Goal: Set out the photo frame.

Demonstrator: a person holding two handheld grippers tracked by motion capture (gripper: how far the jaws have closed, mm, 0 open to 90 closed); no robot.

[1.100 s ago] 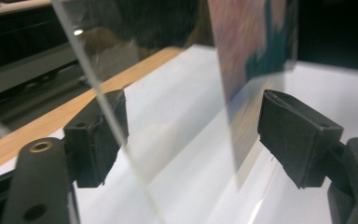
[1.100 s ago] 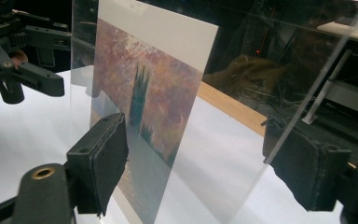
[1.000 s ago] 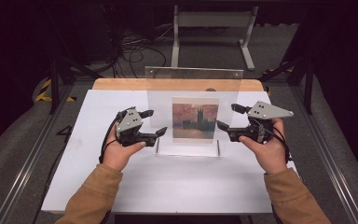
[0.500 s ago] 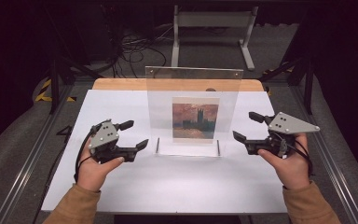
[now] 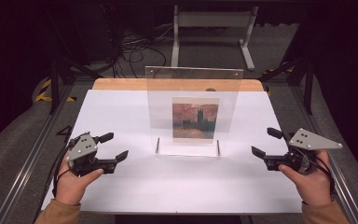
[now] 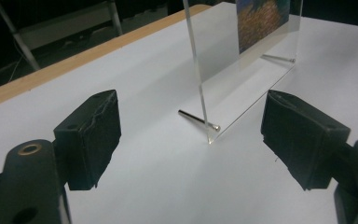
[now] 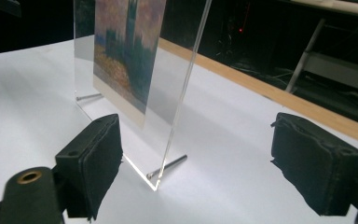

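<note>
So the clear acrylic frame (image 5: 192, 111) stands upright mid-table, long edge running side to side, with the left gripper (image 5: 113, 147) and right gripper (image 5: 266, 143) flanking it well apart, about equally far (both gaping wide, the right's just been opening, nothing between them).

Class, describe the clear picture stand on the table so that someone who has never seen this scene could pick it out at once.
Find the white table with a wooden strip along its far edge. Near its middle, an upright clear stand rests on two thin metal pins. It alone is see-through and holds a small picture of dark towers under a reddish sky.
</note>
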